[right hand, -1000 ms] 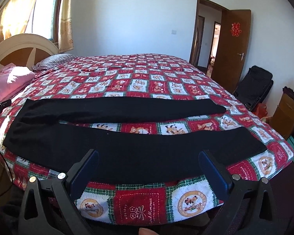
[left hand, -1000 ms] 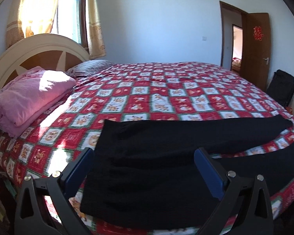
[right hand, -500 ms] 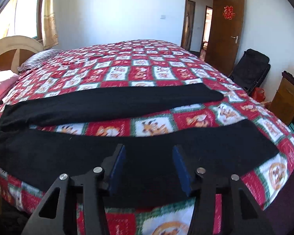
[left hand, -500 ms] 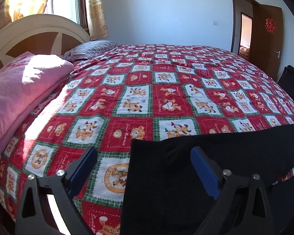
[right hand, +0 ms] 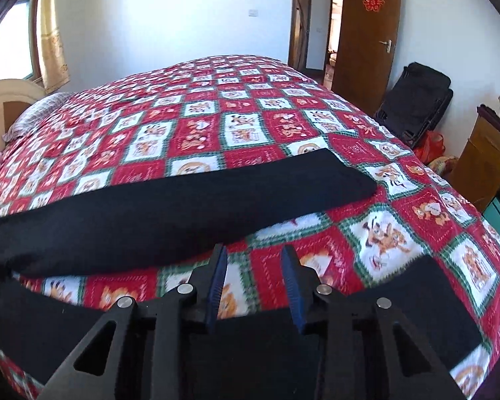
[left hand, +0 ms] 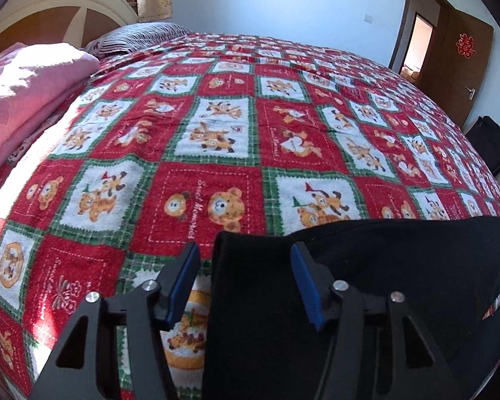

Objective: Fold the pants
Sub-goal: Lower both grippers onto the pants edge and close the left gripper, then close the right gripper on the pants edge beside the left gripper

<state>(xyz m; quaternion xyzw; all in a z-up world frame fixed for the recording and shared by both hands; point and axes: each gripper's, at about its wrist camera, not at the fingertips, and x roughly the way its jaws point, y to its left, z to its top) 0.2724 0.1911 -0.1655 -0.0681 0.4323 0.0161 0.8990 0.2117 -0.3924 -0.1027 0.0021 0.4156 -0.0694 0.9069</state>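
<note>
Black pants lie spread flat on the red patchwork quilt. In the left wrist view their upper left corner sits between the blue pads of my left gripper. Its jaws are closing, the left pad still over bare quilt and neither pad pressing the cloth. In the right wrist view the far leg stretches across the bed and the near leg runs under my right gripper. Those jaws are closing too, with the near leg's far edge low between the pads and quilt showing between the tips.
A folded pink blanket, a striped pillow and the headboard are at the left. Right of the bed stand a black folded chair, a wooden cabinet and an open brown door.
Both grippers have moved forward and down over the pants, and both pairs of jaws have narrowed. The left now straddles the pants' corner; the right reaches the near leg's far edge.
</note>
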